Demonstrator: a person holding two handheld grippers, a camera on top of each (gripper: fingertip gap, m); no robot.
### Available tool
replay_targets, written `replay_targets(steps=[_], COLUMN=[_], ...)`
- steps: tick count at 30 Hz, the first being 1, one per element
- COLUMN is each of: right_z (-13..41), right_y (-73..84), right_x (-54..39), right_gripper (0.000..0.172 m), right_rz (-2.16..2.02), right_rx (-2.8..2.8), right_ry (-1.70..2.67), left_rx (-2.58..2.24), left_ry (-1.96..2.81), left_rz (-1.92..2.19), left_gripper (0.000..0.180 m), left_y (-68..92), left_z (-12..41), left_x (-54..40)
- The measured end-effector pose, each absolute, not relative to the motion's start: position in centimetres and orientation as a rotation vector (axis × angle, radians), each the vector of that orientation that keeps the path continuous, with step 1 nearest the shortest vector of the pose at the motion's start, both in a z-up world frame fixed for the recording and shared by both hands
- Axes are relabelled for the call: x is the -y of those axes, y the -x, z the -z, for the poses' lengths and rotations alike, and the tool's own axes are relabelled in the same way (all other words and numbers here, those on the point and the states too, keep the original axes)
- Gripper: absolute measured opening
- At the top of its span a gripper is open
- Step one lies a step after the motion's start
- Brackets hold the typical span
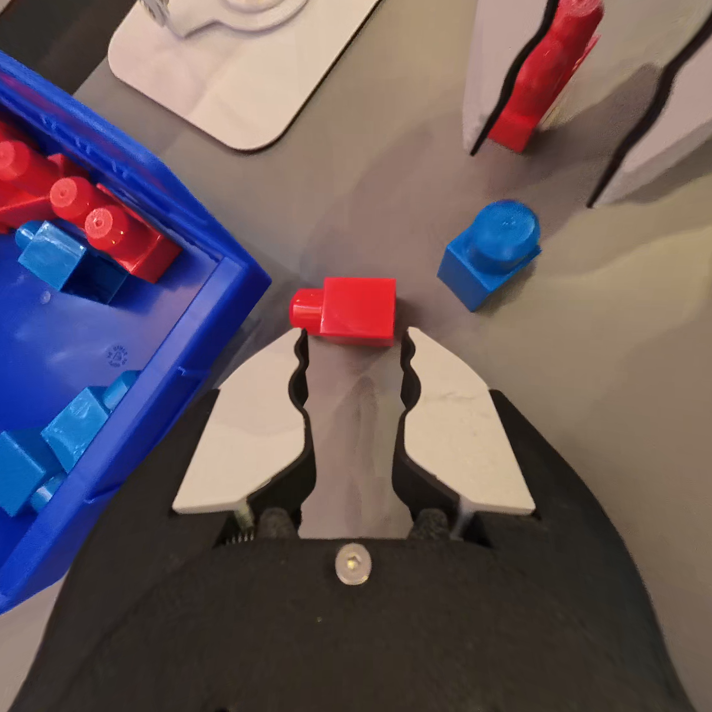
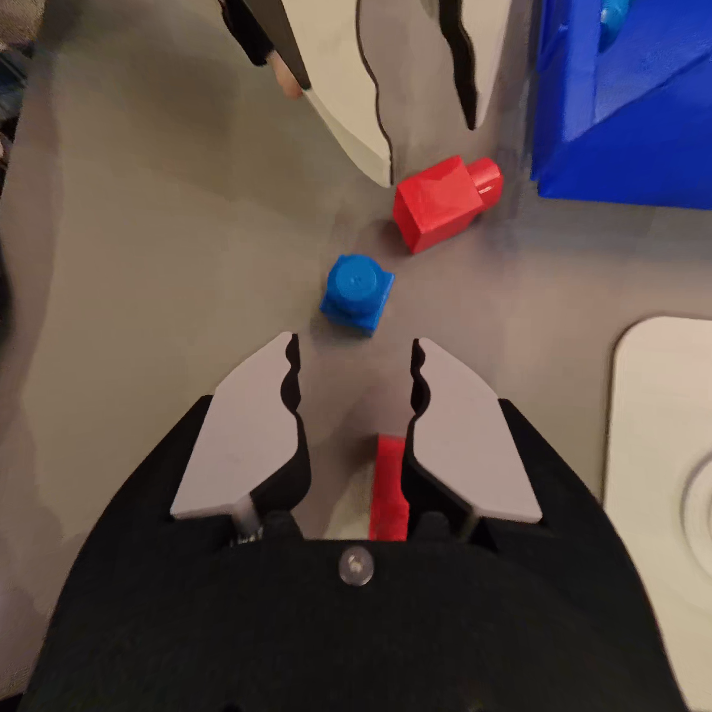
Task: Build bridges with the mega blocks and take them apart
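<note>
A small red block (image 1: 348,310) lies on its side on the grey table (image 1: 385,231), just past the tips of the left gripper (image 1: 353,335); its single stud points toward the blue bin (image 1: 200,308) close beside it, so its long axis runs across the gripper's reach rather than along it. A blue block (image 1: 489,254) stands upright nearby, stud up, a little apart from the red one and just ahead of the right gripper (image 2: 354,339); a longer red block (image 1: 539,77) stands between the right gripper's fingers, though its fingers look spread and whether either pad touches it I cannot tell. Both claws are spread; the left one pinches nothing, its tips at the red block's near edge. No bridge stands anywhere; the bin holds more red and blue blocks (image 1: 69,215), so either the building has barely begun or the pieces are already apart, and I cannot say which. A white mat (image 1: 246,77) lies beyond.
</note>
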State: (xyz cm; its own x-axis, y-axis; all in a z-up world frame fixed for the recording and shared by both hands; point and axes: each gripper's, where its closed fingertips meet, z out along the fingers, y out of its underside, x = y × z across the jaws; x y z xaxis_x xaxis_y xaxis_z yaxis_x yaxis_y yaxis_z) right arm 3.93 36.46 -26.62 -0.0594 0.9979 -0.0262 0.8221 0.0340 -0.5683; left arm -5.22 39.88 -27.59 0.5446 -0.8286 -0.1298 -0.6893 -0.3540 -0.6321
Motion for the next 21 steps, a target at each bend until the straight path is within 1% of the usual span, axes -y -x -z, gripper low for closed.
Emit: replay_targets(steps=[3,4,5,6,7,9,10,12,14,16,17,18,19,21], right_z=[27.8,28.1,28.4,28.7,28.9,28.5,28.1,26.7,26.3,27.7,28.4,28.9,29.2,29.2], right_y=[-2.1,-1.6,-1.2,-0.9,-0.7,-0.2,-0.1,0.3,-0.3,-0.4,-0.5,-0.2,0.0,-0.2], right_x=[-35.8,-35.7,-35.6,-35.6,-35.5,-35.0,-34.3,-32.5,-30.7,-31.1,-31.2,-31.9,-33.0,-34.2], right_gripper=[0.071,0.070,0.065,0.054,0.036,0.036,0.035,0.035,0.036,0.036,0.042,0.057,0.060,0.077], right_rz=[-0.617,-0.597,-0.576,-0.563,-0.568,-0.650,-0.755,-1.067,-1.345,-1.332,-1.316,-1.251,-1.139,-0.966], right_rx=[1.920,1.918,1.913,1.909,1.911,1.903,1.915,1.914,1.976,1.992,2.012,1.995,1.969,1.977], right_ry=[1.897,1.899,1.908,1.919,1.927,1.928,1.938,1.984,2.065,2.138,2.161,2.183,2.176,2.130], left_rx=[-1.185,-1.172,-1.167,-1.167,-1.166,-1.157,-1.151,-1.163,-1.192,-1.196,-1.198,-1.197,-1.196,-1.188], left_ry=[2.132,2.133,2.126,2.121,2.114,2.100,2.098,2.095,2.088,2.091,2.083,2.080,2.085,2.078], left_rz=[0.305,0.307,0.300,0.294,0.294,0.313,0.321,0.354,0.360,0.363,0.371,0.376,0.371,0.361], left_gripper=[0.044,0.044,0.044,0.044,0.045,0.047,0.050,0.060,0.063,0.063,0.063,0.062,0.062,0.064], left_y=[5.5,5.6,5.7,5.8,5.7,5.6,5.5,5.0,5.0,5.1,5.1,5.1,5.2,5.2], left_z=[27.0,26.8,26.6,26.5,26.4,26.1,26.0,26.1,26.1,26.0,25.8,25.7,25.6,25.4], left_x=[-40.0,-40.0,-40.0,-39.9,-39.8,-39.4,-39.1,-38.3,-37.5,-37.1,-36.8,-36.6,-36.4,-36.1])
